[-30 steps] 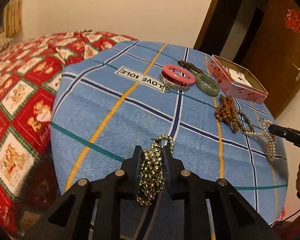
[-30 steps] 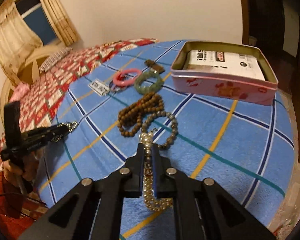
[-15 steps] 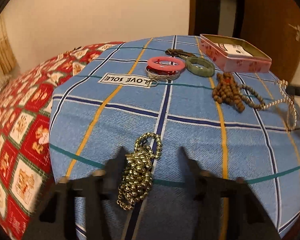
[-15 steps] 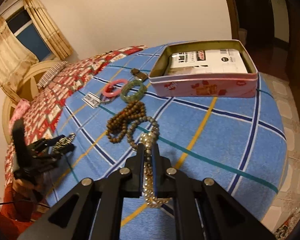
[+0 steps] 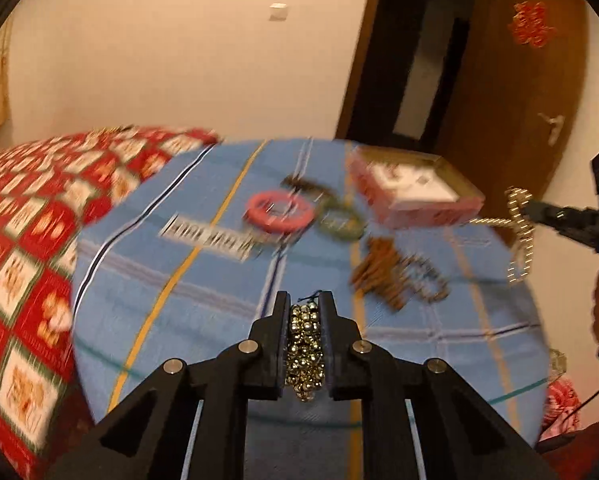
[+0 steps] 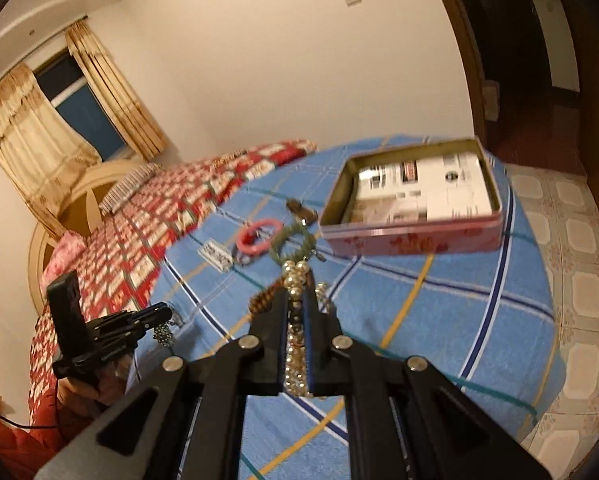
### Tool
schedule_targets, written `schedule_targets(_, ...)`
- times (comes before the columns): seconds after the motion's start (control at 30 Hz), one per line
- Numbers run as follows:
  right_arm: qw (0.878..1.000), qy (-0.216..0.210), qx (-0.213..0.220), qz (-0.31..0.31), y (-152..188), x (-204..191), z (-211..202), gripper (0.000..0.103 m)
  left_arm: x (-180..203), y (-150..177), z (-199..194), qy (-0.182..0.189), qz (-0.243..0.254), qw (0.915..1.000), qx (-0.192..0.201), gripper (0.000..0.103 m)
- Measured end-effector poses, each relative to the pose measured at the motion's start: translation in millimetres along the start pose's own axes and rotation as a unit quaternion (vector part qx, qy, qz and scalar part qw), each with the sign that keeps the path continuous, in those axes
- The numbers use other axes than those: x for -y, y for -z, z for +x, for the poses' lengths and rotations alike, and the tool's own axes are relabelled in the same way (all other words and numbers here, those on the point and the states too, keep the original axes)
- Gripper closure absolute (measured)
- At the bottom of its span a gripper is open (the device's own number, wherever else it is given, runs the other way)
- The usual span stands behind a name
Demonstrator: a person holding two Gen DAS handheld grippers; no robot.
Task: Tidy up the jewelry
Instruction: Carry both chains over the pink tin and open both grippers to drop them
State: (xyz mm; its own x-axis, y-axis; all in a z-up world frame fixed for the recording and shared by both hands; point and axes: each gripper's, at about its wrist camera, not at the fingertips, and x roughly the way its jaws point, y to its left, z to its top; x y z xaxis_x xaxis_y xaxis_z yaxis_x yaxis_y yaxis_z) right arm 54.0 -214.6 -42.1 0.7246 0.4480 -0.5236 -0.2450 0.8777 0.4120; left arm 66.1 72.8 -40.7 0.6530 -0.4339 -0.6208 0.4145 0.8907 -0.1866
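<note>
My left gripper [image 5: 304,305] is closing, its pads pressing a bunch of gold beads [image 5: 304,344] held above the blue checked cloth [image 5: 179,280]. In the right wrist view the left gripper [image 6: 160,314] hangs at the left with the gold beads [image 6: 163,333] dangling. My right gripper [image 6: 295,298] is shut on a pearl strand [image 6: 295,276], lifted off the cloth [image 6: 459,320]. From the left wrist view the right gripper [image 5: 539,210] shows at the right, the pearl strand [image 5: 521,240] swinging under it. An open pink tin [image 6: 411,240] sits at the far side.
A pink bangle [image 5: 279,212], a green bangle [image 5: 341,224], brown wooden beads [image 5: 383,272] and grey beads [image 5: 427,280] lie on the cloth before the pink tin [image 5: 415,200]. A bed with a red patterned quilt [image 5: 27,220] borders the left. Tiled floor [image 6: 571,280] lies right.
The left jaws opened half a second ago and have closed again on the gold beads, lifting them. The right gripper rose with the pearl strand, now clear of the cloth.
</note>
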Motion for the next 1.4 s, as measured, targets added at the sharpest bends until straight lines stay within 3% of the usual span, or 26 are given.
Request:
schedule_targets(0.1, 1.000, -0.008, 0.022, 0.001, -8, 0, -7, 0.094, 12, -18, 1, 0.029, 0.007, 0.9994, 0.015, 0.089)
schedule_targets(0.47, 0.996, -0.005, 0.084, 0.028, -55, 29, -8, 0.094, 71, -94, 41, 0.075, 0.065, 0.9935, 0.057, 0.089)
schedule_targets(0.67, 0.993, 0.009, 0.101, 0.055, -76, 60, 8, 0.094, 92, -123, 91, 0.094, 0.062, 0.9924, 0.049, 0.089)
schedule_targets(0.83, 0.990, 0.047, 0.103, 0.085, -88, 95, 40, 0.094, 113, -137, 135, 0.106, 0.061, 0.9919, 0.035, 0.089)
schedule_targets(1.07, 0.989, 0.075, 0.075, 0.101, -87, 125, 79, 0.093, 125, -137, 194, 0.085, 0.059, 0.9946, 0.000, 0.089)
schedule_targets(1.1, 0.989, 0.077, 0.075, 0.100, -87, 126, 81, 0.088, 125, -136, 199, 0.081, 0.060, 0.9949, -0.007, 0.088)
schedule_targets(1.17, 0.988, 0.086, 0.079, 0.097, -86, 128, 82, 0.085, 125, -135, 206, 0.082, 0.060, 0.9944, -0.028, 0.076)
schedule_targets(1.23, 0.988, 0.091, 0.076, 0.100, -87, 130, 81, 0.057, 125, -134, 208, 0.078, 0.062, 0.9944, -0.035, 0.038)
schedule_targets(1.27, 0.987, 0.097, 0.081, 0.104, -86, 131, 79, 0.029, 124, -133, 204, 0.072, 0.063, 0.9951, -0.026, 0.035)
schedule_targets(1.3, 0.983, 0.107, 0.101, 0.106, -84, 131, 72, 0.023, 122, -133, 198, 0.067, 0.064, 0.9955, -0.018, 0.034)
schedule_targets(1.4, 0.976, 0.123, 0.142, 0.106, -78, 123, 52, 0.023, 112, -131, 176, 0.057, 0.057, 0.9967, -0.004, 0.033)
